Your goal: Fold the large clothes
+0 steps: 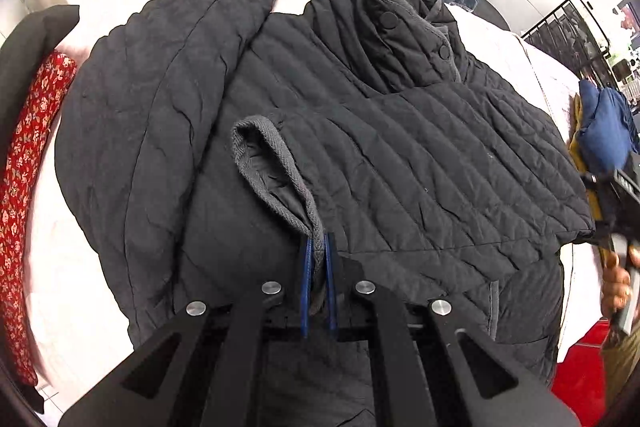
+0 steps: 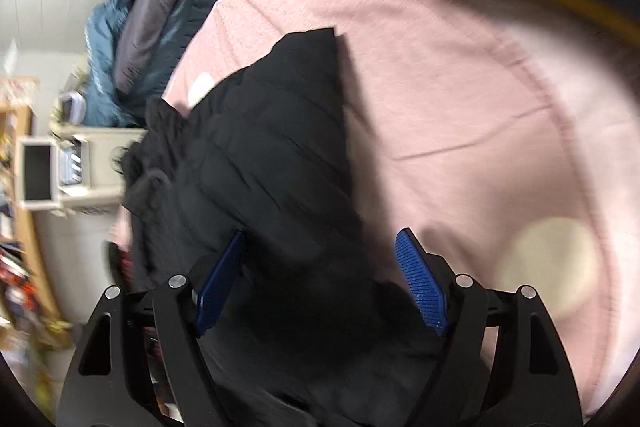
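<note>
One black quilted jacket point(image 1: 360, 155) lies spread on the pink spotted blanket point(image 2: 460, 115). The left gripper point(image 1: 318, 259) pinches its grey ribbed cuff point(image 1: 280, 163), folded across the jacket's front. The right gripper point(image 2: 324, 259) hangs over the jacket's edge, fingers wide apart, gripping nothing. Two snap buttons point(image 1: 388, 21) show at the collar.

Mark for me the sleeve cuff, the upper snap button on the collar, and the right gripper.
sleeve cuff point(image 1: 276, 163), left wrist view, on its grey ribbed edge.
upper snap button point(image 1: 387, 21), left wrist view, on the button's face.
right gripper point(image 2: 320, 243), right wrist view, midway between its blue fingers.
</note>
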`<act>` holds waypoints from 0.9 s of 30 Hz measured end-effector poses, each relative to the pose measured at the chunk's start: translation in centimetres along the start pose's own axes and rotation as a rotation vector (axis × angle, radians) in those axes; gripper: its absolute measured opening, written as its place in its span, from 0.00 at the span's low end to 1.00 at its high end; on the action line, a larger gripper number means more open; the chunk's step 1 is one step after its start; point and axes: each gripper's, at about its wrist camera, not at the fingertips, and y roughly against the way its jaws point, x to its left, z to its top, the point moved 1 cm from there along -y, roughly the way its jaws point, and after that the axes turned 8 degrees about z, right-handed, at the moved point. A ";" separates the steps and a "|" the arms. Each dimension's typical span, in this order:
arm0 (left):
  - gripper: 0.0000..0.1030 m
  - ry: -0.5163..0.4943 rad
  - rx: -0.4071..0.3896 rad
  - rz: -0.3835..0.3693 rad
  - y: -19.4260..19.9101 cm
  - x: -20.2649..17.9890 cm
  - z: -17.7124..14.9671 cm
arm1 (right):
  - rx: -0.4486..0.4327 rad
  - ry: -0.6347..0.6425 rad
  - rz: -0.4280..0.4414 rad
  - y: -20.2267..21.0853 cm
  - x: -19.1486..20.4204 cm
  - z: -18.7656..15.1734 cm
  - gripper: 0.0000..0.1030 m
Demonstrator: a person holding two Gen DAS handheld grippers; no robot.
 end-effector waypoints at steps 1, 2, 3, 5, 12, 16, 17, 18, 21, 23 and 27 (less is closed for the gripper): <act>0.06 0.004 0.005 0.001 -0.2 0.2 0.2 | 0.036 -0.026 0.030 -1.3 -0.5 0.3 0.75; 0.06 0.009 0.014 0.006 -0.6 0.4 0.1 | 0.069 -0.051 0.022 -2.4 -1.0 0.3 0.59; 0.06 0.013 0.024 0.011 -1.0 0.8 0.0 | 0.082 -0.064 0.011 -3.0 -1.3 0.3 0.48; 0.06 0.016 0.035 0.020 -1.1 1.6 -0.6 | 0.068 -0.031 -0.022 -3.1 -0.4 0.3 0.23; 0.07 -0.029 0.007 0.041 -1.4 -0.2 0.2 | -0.162 0.586 -0.273 0.9 12.7 -1.3 0.12; 0.07 -0.078 0.018 0.097 -2.7 -2.7 1.1 | -0.190 0.933 -0.554 -2.9 16.2 -3.3 0.15; 0.07 -0.090 0.038 0.116 -3.6 -3.1 1.1 | -0.137 0.858 -0.579 -4.2 14.9 -2.0 0.19; 0.08 -0.097 0.061 0.133 -4.5 -3.3 1.0 | -0.087 0.775 -0.585 -5.1 13.4 -0.7 0.22; 0.17 -0.095 0.079 0.116 -5.9 -3.1 0.7 | 0.012 0.456 -0.531 -6.4 7.5 2.4 0.43; 0.18 -0.091 0.077 0.105 -5.8 -2.7 0.6 | -0.058 0.397 -0.547 -4.9 7.2 2.4 0.74; 0.23 -0.001 0.031 0.106 -3.4 -0.7 0.1 | -0.216 0.413 -0.544 -0.8 9.9 1.1 0.74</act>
